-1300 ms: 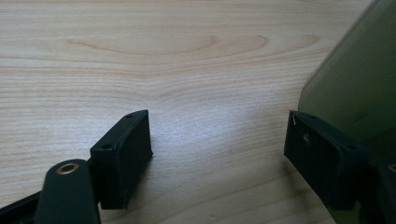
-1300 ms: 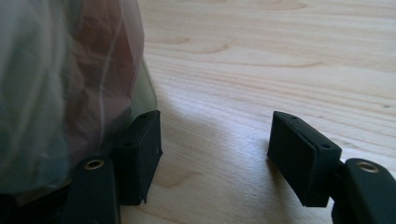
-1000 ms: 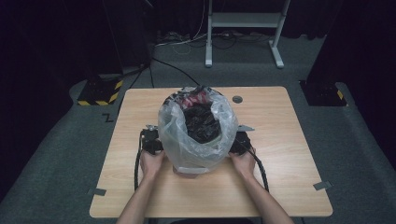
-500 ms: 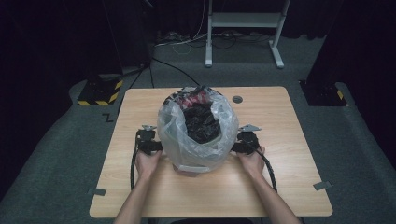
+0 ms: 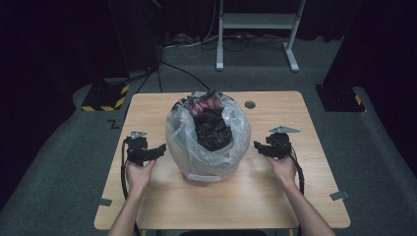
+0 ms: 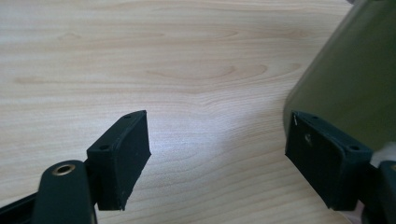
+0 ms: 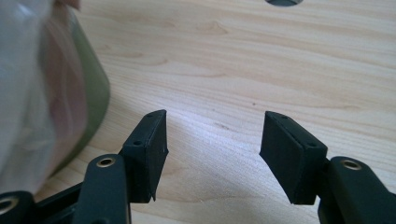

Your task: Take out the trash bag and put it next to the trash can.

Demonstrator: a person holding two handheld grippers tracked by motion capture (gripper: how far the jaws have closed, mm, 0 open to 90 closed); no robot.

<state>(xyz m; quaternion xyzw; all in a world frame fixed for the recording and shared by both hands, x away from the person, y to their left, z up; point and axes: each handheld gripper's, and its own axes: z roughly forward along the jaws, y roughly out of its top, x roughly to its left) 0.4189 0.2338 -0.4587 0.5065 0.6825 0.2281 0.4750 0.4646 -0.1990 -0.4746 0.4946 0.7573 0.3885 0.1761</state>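
Tools (image 5: 158, 149) (image 5: 259, 146) flanking upright bag (image 5: 209, 140)

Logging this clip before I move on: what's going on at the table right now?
A person holds a gripper in each hand on either side of a bin lined with a clear plastic bag in the middle of the wooden table. The left gripper and the right gripper are both open, holding nothing and apart from the bag. Dark contents sit inside.
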